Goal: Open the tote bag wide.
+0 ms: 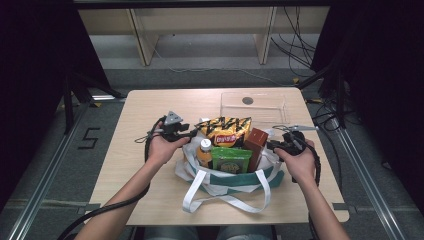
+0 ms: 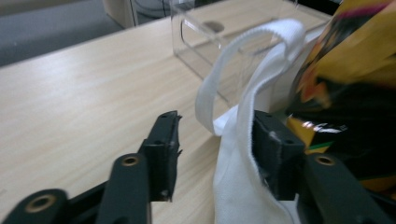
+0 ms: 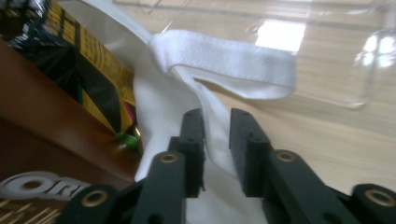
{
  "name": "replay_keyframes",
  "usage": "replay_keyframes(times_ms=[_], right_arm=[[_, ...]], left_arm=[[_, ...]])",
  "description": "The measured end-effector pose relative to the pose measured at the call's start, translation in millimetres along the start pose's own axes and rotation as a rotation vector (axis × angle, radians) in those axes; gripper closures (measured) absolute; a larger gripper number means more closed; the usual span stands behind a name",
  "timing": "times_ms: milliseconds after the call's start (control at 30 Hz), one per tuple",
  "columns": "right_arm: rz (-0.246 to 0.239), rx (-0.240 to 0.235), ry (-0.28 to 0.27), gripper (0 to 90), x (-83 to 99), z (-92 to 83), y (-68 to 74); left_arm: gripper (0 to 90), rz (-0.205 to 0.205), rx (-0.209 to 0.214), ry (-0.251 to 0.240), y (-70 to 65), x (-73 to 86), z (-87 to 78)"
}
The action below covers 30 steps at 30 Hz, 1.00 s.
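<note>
A white tote bag (image 1: 227,181) with teal trim stands near the table's front, holding a yellow chip bag (image 1: 226,129), a brown box (image 1: 255,142), an orange bottle (image 1: 204,151) and a green packet (image 1: 231,160). My left gripper (image 1: 192,132) is at the bag's left rim. In the left gripper view that gripper (image 2: 215,140) stands open, with the white cloth (image 2: 233,186) lying against one jaw. My right gripper (image 1: 272,145) is at the bag's right rim. Its jaws (image 3: 217,135) stand a little apart with the rim cloth (image 3: 159,107) loose between them.
A clear plastic container (image 1: 254,106) sits on the wooden table (image 1: 145,110) just behind the bag. The bag's white handle straps (image 1: 225,200) lie toward the front edge; another strap (image 3: 224,60) loops near the right gripper. Cables trail beside the table's right edge.
</note>
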State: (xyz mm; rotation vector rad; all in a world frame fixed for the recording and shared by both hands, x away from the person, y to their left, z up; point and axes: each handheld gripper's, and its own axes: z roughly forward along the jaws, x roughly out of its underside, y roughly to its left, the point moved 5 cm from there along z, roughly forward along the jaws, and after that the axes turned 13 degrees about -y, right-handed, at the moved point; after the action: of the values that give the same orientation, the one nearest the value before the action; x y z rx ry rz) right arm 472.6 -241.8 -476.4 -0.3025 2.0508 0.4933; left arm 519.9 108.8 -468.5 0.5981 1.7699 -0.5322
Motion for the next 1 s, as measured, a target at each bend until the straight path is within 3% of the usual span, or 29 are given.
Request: replay_keyframes(times_ms=[33, 133, 167, 233, 267, 300, 333, 400, 433, 467, 500, 533, 567, 633, 700, 767, 800, 833, 900, 933, 1000], right_arm=[[-0.008, 0.01, -0.011, 69.4, -4.2, -11.1, -0.6], [-0.025, 0.018, -0.011, 67.2, -5.0, -21.3, -2.2], [-0.027, 0.031, 0.012, 65.9, -3.3, -27.2, -2.3], [-0.016, 0.02, 0.028, 63.6, 5.7, -39.2, -2.8], [-0.016, 0.02, 0.028, 63.6, 5.7, -39.2, -2.8], [-0.025, 0.028, 0.031, 62.6, 11.6, -45.6, -4.6], [-0.025, 0.028, 0.031, 62.6, 11.6, -45.6, -4.6], [-0.023, 0.029, 0.031, 61.8, 15.3, -51.8, -3.7], [-0.003, 0.015, 0.031, 61.6, 16.8, -54.4, -1.4], [0.027, 0.031, 0.045, 61.6, 18.7, -57.5, 2.5], [-0.016, 0.02, 0.028, 61.7, 18.9, -56.3, -1.0], [-0.024, 0.026, 0.037, 61.8, 19.3, -57.5, -0.1], [0.002, 0.029, 0.04, 62.6, 22.0, -55.3, 4.0], [0.002, 0.014, 0.029, 62.7, 22.6, -53.2, 6.6], [-0.021, 0.028, 0.06, 65.1, 24.4, -51.5, 9.0], [-0.054, 0.012, 0.079, 67.9, 27.0, -48.1, 9.8], [-0.031, 0.018, 0.105, 68.9, 29.8, -47.6, 12.1], [-0.052, 0.008, 0.117, 71.0, 34.2, -42.8, 11.7], [-0.06, 0.012, 0.138, 71.4, 36.9, -42.4, 11.5], [-0.092, -0.007, 0.12, 72.2, 37.9, -39.0, 9.3], [-0.053, 0.008, 0.144, 73.0, 41.6, -37.4, 11.1]], left_arm=[[48.6, -0.011, 0.01, -0.009, 0.1, -6.4, -12.8], [48.3, -0.04, 0.034, -0.028, 0.0, -9.5, -26.1], [48.2, -0.057, 0.044, -0.03, -0.6, -9.3, -32.7], [48.3, -0.085, 0.079, -0.046, -4.5, -4.8, -49.5], [48.3, -0.085, 0.079, -0.046, -4.5, -4.8, -49.5], [48.3, -0.127, 0.117, -0.032, -10.3, 3.3, -57.6], [48.2, -0.127, 0.117, -0.032, -10.3, 3.3, -57.6], [48.2, -0.174, 0.149, -0.019, -15.9, 11.4, -62.0], [48.2, -0.21, 0.169, -0.02, -18.5, 15.4, -62.5], [48.0, -0.233, 0.174, -0.013, -19.6, 17.3, -62.7], [48.0, -0.26, 0.188, -0.01, -21.3, 19.4, -61.5], [48.0, -0.271, 0.194, -0.01, -23.1, 21.4, -59.5], [48.2, -0.265, 0.194, 0.001, -24.8, 23.7, -57.3], [49.4, -0.236, 0.19, 0.024, -27.8, 27.6, -53.3], [51.5, -0.209, 0.173, 0.04, -30.9, 30.2, -50.1], [58.5, -0.127, 0.141, 0.057, -31.5, 32.7, -48.2], [61.6, -0.088, 0.122, 0.074, -31.8, 34.3, -47.7], [69.9, -0.051, 0.111, 0.084, -31.2, 36.2, -46.8], [71.2, -0.029, 0.093, 0.105, -30.7, 40.3, -45.2], [72.2, -0.019, 0.094, 0.126, -29.7, 42.8, -45.5], [73.2, -0.007, 0.088, 0.136, -28.4, 47.0, -44.2]])
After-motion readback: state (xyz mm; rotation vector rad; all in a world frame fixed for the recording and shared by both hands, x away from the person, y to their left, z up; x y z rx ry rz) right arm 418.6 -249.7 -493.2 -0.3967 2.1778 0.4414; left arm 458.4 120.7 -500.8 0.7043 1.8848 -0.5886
